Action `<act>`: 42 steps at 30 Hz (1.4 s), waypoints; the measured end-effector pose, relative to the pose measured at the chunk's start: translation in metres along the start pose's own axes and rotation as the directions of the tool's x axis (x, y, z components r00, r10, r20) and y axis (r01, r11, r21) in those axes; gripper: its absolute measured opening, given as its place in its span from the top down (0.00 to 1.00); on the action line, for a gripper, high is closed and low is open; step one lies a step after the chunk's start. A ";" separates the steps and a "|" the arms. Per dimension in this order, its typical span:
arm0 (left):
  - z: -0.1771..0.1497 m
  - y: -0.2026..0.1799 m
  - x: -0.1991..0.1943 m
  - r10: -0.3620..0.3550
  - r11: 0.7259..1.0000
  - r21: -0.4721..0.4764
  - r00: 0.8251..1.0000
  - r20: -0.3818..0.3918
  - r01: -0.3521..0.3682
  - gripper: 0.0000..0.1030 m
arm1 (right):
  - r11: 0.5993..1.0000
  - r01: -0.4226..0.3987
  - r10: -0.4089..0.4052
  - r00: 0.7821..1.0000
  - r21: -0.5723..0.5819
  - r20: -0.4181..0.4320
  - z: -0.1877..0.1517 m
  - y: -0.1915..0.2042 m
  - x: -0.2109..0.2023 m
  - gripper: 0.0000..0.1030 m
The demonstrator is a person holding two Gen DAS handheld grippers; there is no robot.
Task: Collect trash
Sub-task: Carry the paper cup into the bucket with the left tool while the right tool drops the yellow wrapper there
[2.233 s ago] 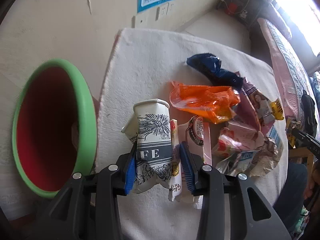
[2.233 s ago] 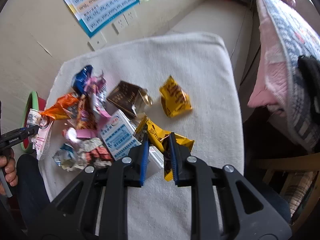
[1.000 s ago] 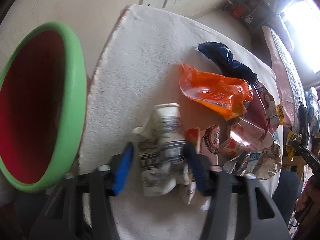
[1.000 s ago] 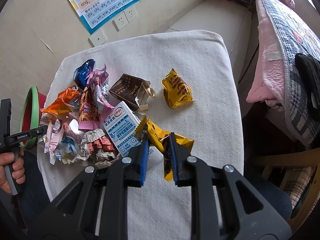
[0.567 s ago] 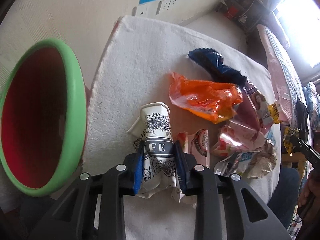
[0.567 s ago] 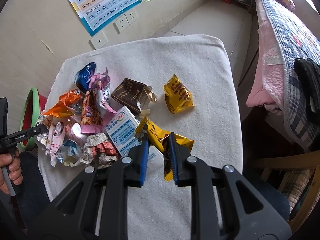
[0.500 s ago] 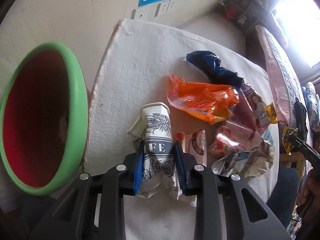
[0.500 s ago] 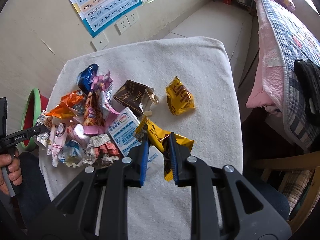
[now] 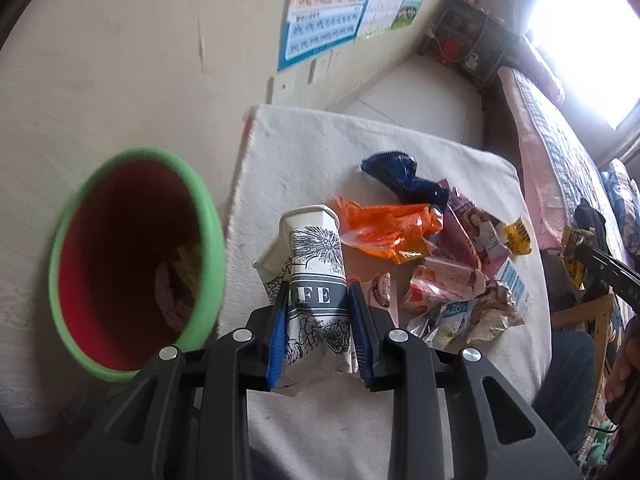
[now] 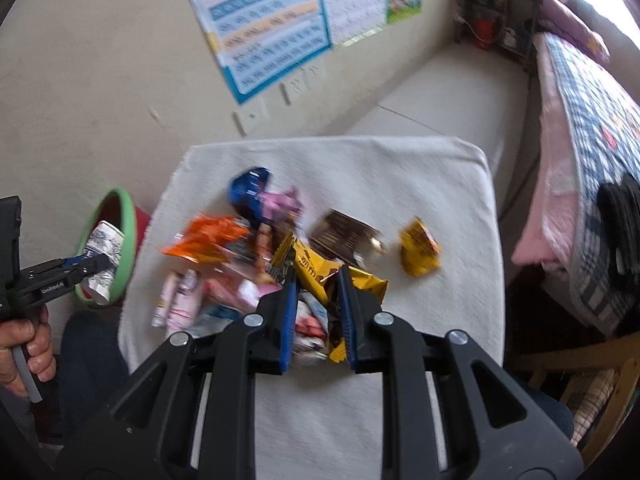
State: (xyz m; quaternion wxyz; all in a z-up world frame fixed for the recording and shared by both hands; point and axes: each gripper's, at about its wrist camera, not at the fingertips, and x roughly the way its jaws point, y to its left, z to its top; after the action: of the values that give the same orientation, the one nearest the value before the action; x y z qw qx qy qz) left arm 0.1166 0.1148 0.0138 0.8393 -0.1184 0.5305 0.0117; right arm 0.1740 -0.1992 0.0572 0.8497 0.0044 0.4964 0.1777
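My left gripper [image 9: 318, 320] is shut on a crushed white paper cup [image 9: 314, 272] with black print, lifted off the table next to the green-rimmed red bin [image 9: 132, 264]. In the right wrist view the cup [image 10: 102, 248] hangs over the bin's [image 10: 128, 236] rim. My right gripper [image 10: 316, 312] is shut on a yellow snack wrapper [image 10: 320, 276], held above the trash pile. An orange wrapper [image 9: 392, 226], a blue wrapper [image 9: 404, 176] and crumpled wrappers [image 9: 460, 300] lie on the white-cloth table [image 9: 312, 152].
A brown carton [image 10: 344, 236] and a small yellow packet [image 10: 418, 252] lie on the cloth to the right. The bin holds some trash. A wall with posters is behind the table; a bed [image 10: 592, 160] stands at the right.
My left gripper closed on the paper cup, lifted it and carried it left toward the bin. My right gripper rose with the yellow wrapper still held.
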 end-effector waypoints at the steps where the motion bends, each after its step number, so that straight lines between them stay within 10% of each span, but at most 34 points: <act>1: 0.000 0.003 -0.004 0.003 1.000 -0.006 1.000 0.008 -0.003 0.74 | 1.000 -0.010 0.010 1.000 -0.011 0.007 0.004 0.008 -0.001 0.81; 29: -0.009 0.150 -0.087 0.153 0.970 -0.208 0.981 0.121 -0.125 0.74 | 0.879 -0.288 0.306 0.952 -0.381 -0.013 0.055 0.267 0.011 0.81; 42: -0.017 0.193 -0.086 0.101 0.964 -0.256 0.987 0.123 -0.067 0.74 | 0.815 -0.347 0.347 0.934 -0.464 -0.089 0.063 0.355 0.051 0.81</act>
State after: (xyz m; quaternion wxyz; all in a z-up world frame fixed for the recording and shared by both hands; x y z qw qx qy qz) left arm 0.0358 0.3082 0.0471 0.8503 -0.1999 0.4712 0.1221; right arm 0.1443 0.1594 0.1119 0.7780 -0.1123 0.4291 0.4449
